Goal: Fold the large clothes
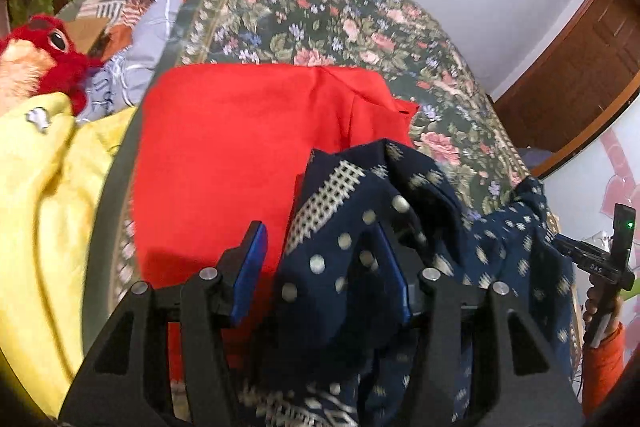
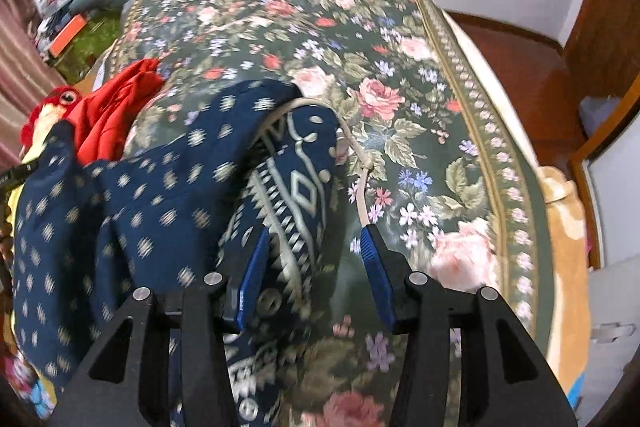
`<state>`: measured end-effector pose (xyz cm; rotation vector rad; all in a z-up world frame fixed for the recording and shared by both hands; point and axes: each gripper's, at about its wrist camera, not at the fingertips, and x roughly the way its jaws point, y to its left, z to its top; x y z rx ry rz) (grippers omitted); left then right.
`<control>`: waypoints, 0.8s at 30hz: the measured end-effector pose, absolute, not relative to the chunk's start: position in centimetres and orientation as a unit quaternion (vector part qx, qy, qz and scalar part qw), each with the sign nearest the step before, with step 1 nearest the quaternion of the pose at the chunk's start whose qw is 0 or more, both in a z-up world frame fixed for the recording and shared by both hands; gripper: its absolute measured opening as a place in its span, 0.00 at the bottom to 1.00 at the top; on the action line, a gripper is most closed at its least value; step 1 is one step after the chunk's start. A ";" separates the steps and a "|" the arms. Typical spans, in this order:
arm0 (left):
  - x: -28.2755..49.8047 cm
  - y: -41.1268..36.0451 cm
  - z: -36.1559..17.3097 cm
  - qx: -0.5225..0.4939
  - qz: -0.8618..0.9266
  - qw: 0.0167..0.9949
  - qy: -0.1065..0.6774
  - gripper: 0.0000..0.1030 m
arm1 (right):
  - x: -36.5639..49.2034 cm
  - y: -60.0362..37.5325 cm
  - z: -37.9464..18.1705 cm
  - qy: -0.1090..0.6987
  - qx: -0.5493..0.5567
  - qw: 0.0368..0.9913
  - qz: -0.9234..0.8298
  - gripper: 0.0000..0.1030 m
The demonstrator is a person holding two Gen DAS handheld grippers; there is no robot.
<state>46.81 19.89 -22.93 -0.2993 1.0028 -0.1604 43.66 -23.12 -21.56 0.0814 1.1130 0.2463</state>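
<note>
The navy patterned garment (image 2: 132,195) lies bunched near the bed's near edge, on the floral bedspread (image 2: 400,75) — no containers show. The left gripper (image 1: 320,255) stands spread; navy cloth drapes over its right finger and fills part of the gap, but the pads do not press it. The right gripper (image 2: 312,259) is spread too, with the garment's bordered end against its left pad, the other pad clear. A red folded cloth (image 1: 240,155) lies beside the garment, toward the bed's left edge.
</note>
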 end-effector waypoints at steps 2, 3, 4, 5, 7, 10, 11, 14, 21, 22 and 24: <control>47.8 19.7 -23.6 -0.147 -0.077 0.860 0.483 0.52 | 44.5 -23.7 -21.9 0.525 0.065 0.840 0.119 0.42; 48.0 19.6 -23.8 -0.146 -0.079 0.860 0.483 0.52 | 44.9 -23.9 -22.0 0.523 0.079 0.840 0.120 0.42; 48.2 19.3 -24.0 -0.142 -0.083 0.860 0.483 0.52 | 45.3 -24.1 -22.1 0.523 0.088 0.839 0.120 0.42; 48.4 19.1 -24.1 -0.139 -0.086 0.861 0.482 0.52 | 45.7 -24.1 -22.2 0.524 0.094 0.838 0.122 0.42; 48.9 18.5 -24.6 -0.125 -0.094 0.859 0.487 0.52 | 46.8 -23.8 -22.8 0.531 0.101 0.832 0.126 0.42; 49.5 18.4 -25.3 -0.136 -0.094 0.853 0.495 0.52 | 48.3 -23.2 -23.8 0.545 0.119 0.818 0.138 0.42; 49.6 18.6 -25.4 -0.150 -0.098 0.850 0.496 0.52 | 48.7 -23.0 -24.1 0.548 0.127 0.815 0.142 0.42; 49.6 18.9 -25.6 -0.175 -0.106 0.842 0.499 0.52 | 49.2 -22.6 -24.8 0.552 0.152 0.804 0.159 0.43; 48.4 18.3 -25.4 -0.173 -0.091 0.836 0.513 0.06 | 49.2 -22.7 -25.7 0.552 0.203 0.790 0.173 0.42; 48.2 18.2 -25.2 -0.167 -0.085 0.838 0.513 0.06 | 49.1 -22.4 -25.5 0.551 0.197 0.791 0.178 0.37; 47.5 17.7 -24.3 -0.148 -0.075 0.849 0.501 0.04 | 48.9 -21.9 -24.8 0.549 0.183 0.795 0.185 0.26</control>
